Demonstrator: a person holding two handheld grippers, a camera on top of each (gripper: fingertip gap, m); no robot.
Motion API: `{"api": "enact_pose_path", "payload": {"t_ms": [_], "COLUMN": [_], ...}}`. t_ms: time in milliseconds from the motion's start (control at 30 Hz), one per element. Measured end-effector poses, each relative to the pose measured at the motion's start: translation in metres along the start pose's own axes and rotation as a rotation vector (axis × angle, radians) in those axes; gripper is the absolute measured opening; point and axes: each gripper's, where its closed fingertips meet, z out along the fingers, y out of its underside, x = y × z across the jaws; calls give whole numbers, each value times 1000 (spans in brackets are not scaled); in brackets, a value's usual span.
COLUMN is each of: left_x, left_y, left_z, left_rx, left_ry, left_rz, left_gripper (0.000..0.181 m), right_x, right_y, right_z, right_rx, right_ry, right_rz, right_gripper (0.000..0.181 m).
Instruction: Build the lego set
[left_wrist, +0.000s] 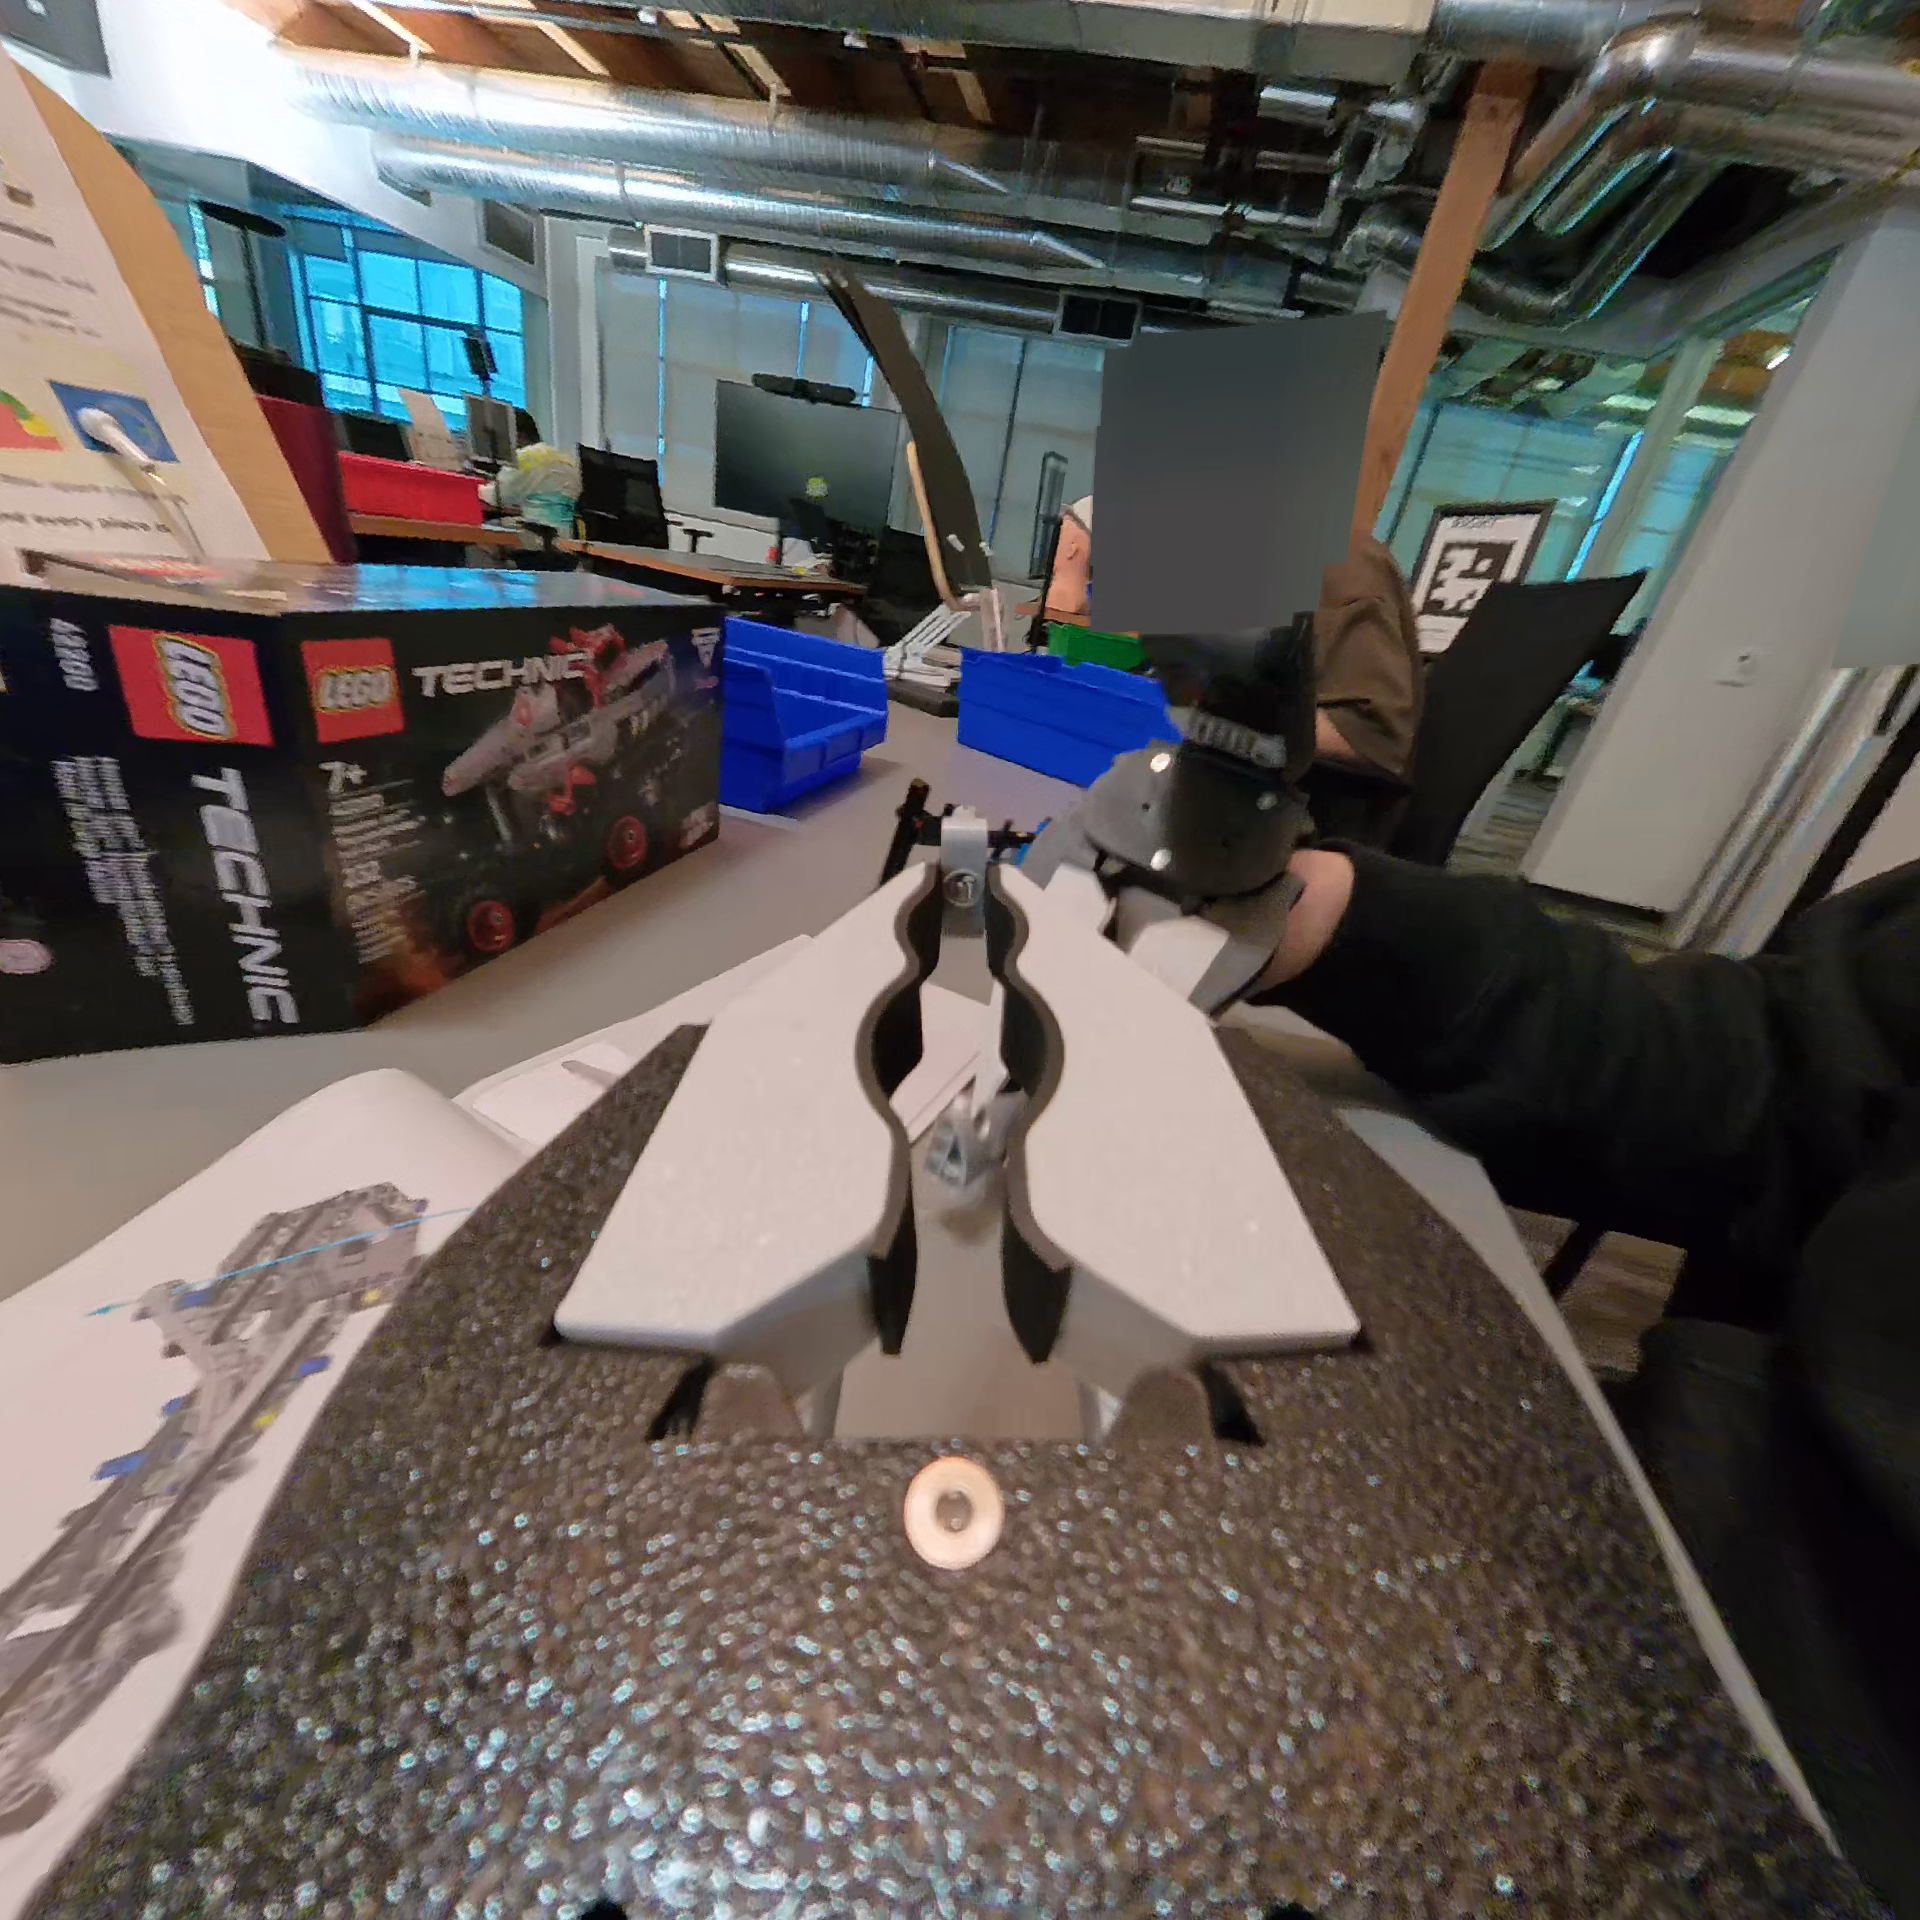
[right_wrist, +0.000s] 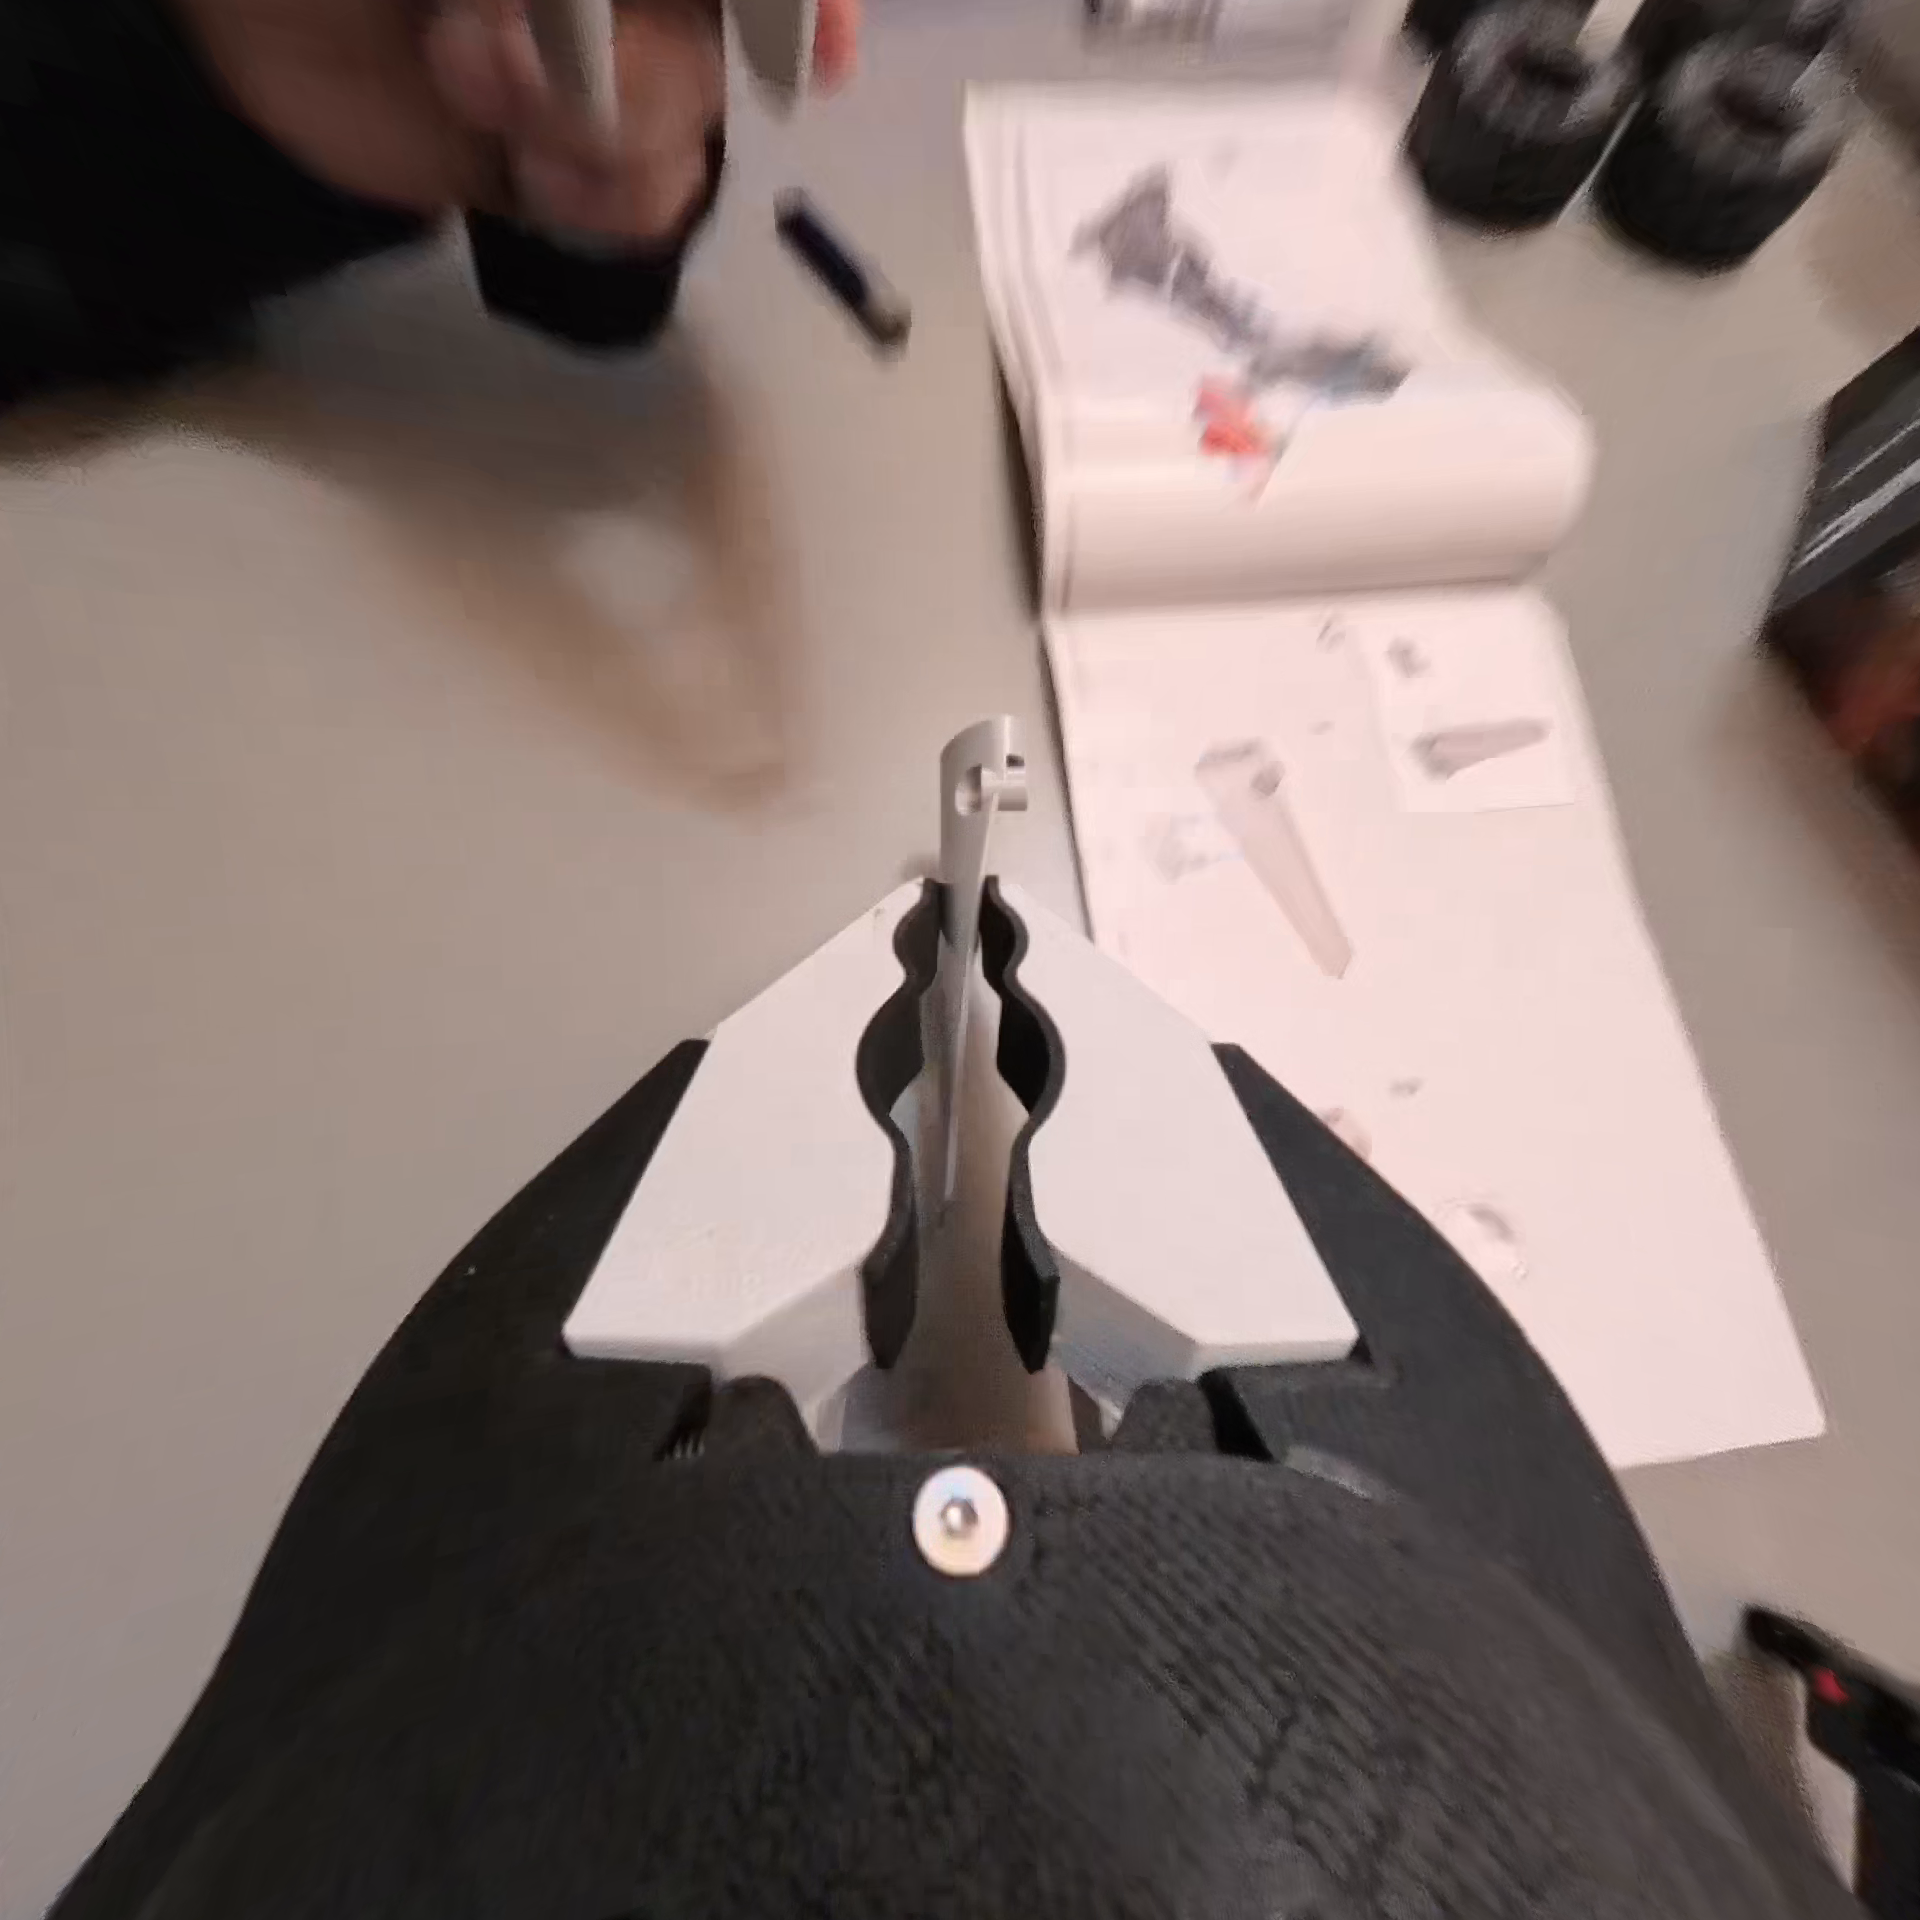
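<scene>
My left gripper (left_wrist: 962, 885) is shut on a small grey Lego piece (left_wrist: 966, 847) with a round hole, pinched upright at the fingertips. A black and blue part (left_wrist: 914, 816) shows just beyond it; I cannot tell if they are joined. My right gripper (right_wrist: 961, 896) is shut on a thin grey Lego panel (right_wrist: 977, 790) that sticks out past the tips, above the grey table (right_wrist: 364, 935). In the left wrist view the right gripper (left_wrist: 1132, 914) hovers just right of my left fingertips, held by a hand in a black sleeve (left_wrist: 1558, 1039).
An open instruction booklet (right_wrist: 1299, 499) lies to the right and also shows in the left wrist view (left_wrist: 208, 1403). Two black tyres (right_wrist: 1621, 135) stand beyond it. A dark part (right_wrist: 842, 265) lies on the table. The Lego box (left_wrist: 364, 790) and blue bins (left_wrist: 800, 727) stand behind.
</scene>
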Motion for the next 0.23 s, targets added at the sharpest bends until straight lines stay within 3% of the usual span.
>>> {"api": "enact_pose_path", "payload": {"t_ms": [33,133,233], "left_x": [-4,-12,-14], "left_y": [1,-2,-18], "left_z": [-3,-13,-24], "left_rx": [-24,-58,10], "left_ry": [-18,-30,-5], "left_rz": [16,29,-29], "left_gripper": [5,5,5], "right_x": [5,24,29], "right_y": [-21,-92,-132], "right_z": [-6,-31,-47], "right_rx": [115,539,846], "right_ry": [6,-25,-175], "right_rz": [22,179,323], "right_gripper": [5,4,4]}}
